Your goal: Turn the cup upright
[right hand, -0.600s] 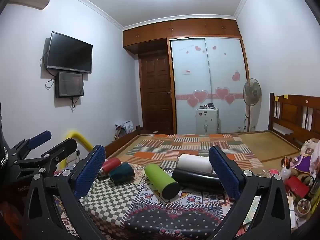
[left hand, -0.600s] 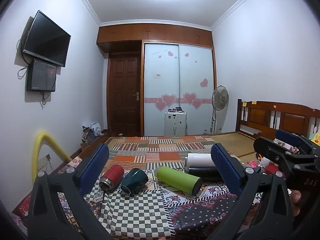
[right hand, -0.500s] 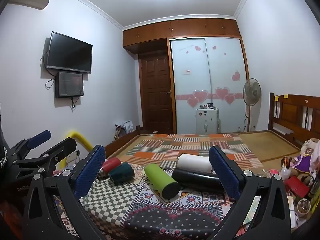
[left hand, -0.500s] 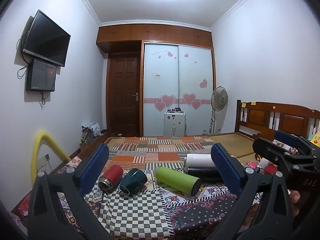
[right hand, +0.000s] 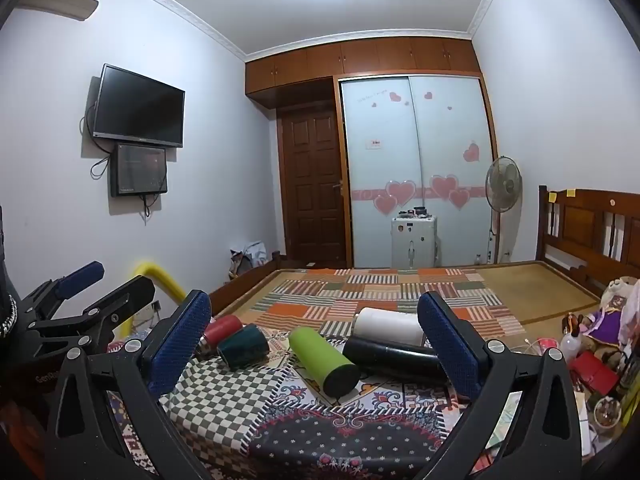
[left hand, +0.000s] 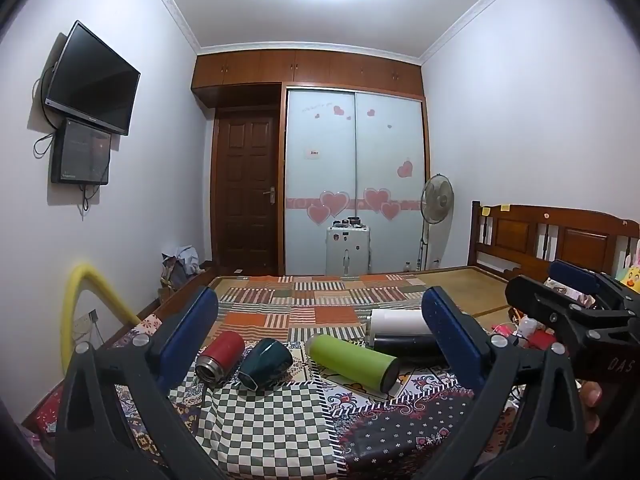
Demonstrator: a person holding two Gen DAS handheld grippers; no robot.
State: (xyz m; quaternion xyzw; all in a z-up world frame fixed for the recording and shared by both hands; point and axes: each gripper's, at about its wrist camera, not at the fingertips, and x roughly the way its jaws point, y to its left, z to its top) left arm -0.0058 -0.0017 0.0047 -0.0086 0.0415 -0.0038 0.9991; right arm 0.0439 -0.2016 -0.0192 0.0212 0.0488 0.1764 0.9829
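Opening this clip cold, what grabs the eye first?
Five cups lie toppled in a row on the patterned cloth: red cup, dark green cup, lime green cup, then white cup behind black cup. Open left gripper and right gripper frame them, touching nothing.

Both tools look alike: the left gripper (left hand: 320,336) has two black plastic arms built as open triangular frames, each tipped with a long blue pad (left hand: 191,330) of pebbled rubber and pinned by round silver screws (left hand: 82,347). The right gripper (right hand: 314,332) matches it, its blue fingers (right hand: 180,340) finely dotted. At three o'clock in the left view, pale letters reading "DAS" mark the right tool's black body, with a bare fingertip (left hand: 591,394) beneath.
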